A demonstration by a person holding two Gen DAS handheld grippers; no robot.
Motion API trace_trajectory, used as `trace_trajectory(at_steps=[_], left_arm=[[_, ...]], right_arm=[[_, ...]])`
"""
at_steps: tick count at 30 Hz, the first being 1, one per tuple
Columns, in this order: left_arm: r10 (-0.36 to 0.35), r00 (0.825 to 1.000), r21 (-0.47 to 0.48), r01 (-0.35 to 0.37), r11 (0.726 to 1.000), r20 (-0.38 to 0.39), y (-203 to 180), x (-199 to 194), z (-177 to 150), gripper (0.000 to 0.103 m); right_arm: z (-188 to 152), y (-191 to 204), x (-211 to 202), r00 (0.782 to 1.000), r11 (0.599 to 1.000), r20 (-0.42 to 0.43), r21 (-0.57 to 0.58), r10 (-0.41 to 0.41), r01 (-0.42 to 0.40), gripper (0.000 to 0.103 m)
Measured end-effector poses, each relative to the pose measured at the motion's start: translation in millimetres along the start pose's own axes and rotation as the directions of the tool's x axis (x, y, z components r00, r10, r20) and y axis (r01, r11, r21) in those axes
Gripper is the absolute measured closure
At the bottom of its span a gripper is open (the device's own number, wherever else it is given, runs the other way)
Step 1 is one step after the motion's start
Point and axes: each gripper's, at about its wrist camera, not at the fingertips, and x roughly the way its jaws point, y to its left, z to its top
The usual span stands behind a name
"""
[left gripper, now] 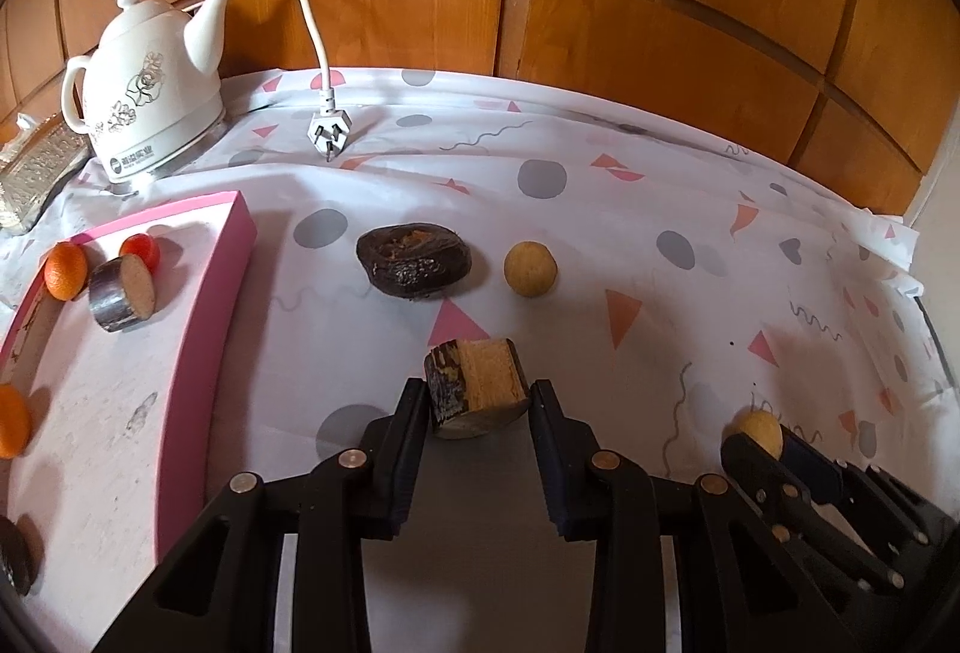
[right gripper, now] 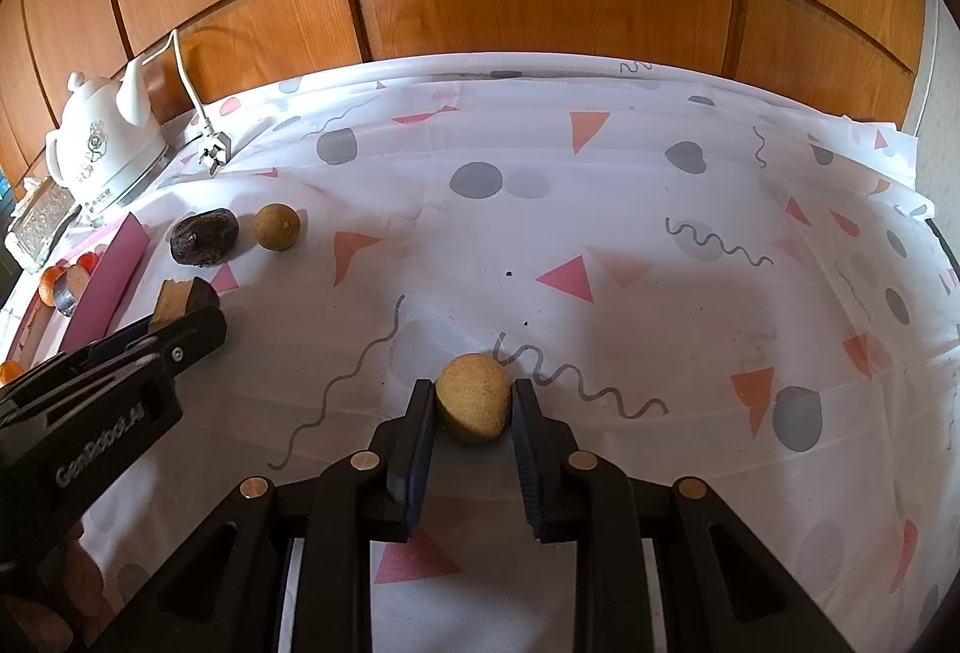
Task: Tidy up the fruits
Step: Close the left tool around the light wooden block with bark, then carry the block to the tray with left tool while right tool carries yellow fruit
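My left gripper (left gripper: 479, 396) is shut on a cut dark-skinned fruit chunk (left gripper: 477, 380) with a tan face, just above the cloth. My right gripper (right gripper: 473, 396) is shut on a tan round fruit (right gripper: 474, 395), which also shows in the left wrist view (left gripper: 761, 428). A dark wrinkled fruit (left gripper: 414, 260) and a second tan round fruit (left gripper: 530, 268) lie on the cloth beyond. The pink tray (left gripper: 207, 293) at left holds oranges (left gripper: 65, 270), a small red fruit (left gripper: 142, 250) and another cut chunk (left gripper: 125, 293).
A white teapot kettle (left gripper: 144, 95) stands at the back left, its plug (left gripper: 329, 131) lying on the patterned tablecloth (left gripper: 660, 209). A glass box (left gripper: 36, 173) sits at the far left. Wooden panels rise behind the table.
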Motion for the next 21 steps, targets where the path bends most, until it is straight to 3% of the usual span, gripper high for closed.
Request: trace_trajectory(at_steps=[21], left_arm=[[0.01,1.0,0.01,-0.01,1.0,-0.007,-0.6,5.7,-12.2,0.069]], right_arm=[[-1.0,-2.3,0.2,1.0,1.0,0.004,0.004,0.014,-0.014,0.077]])
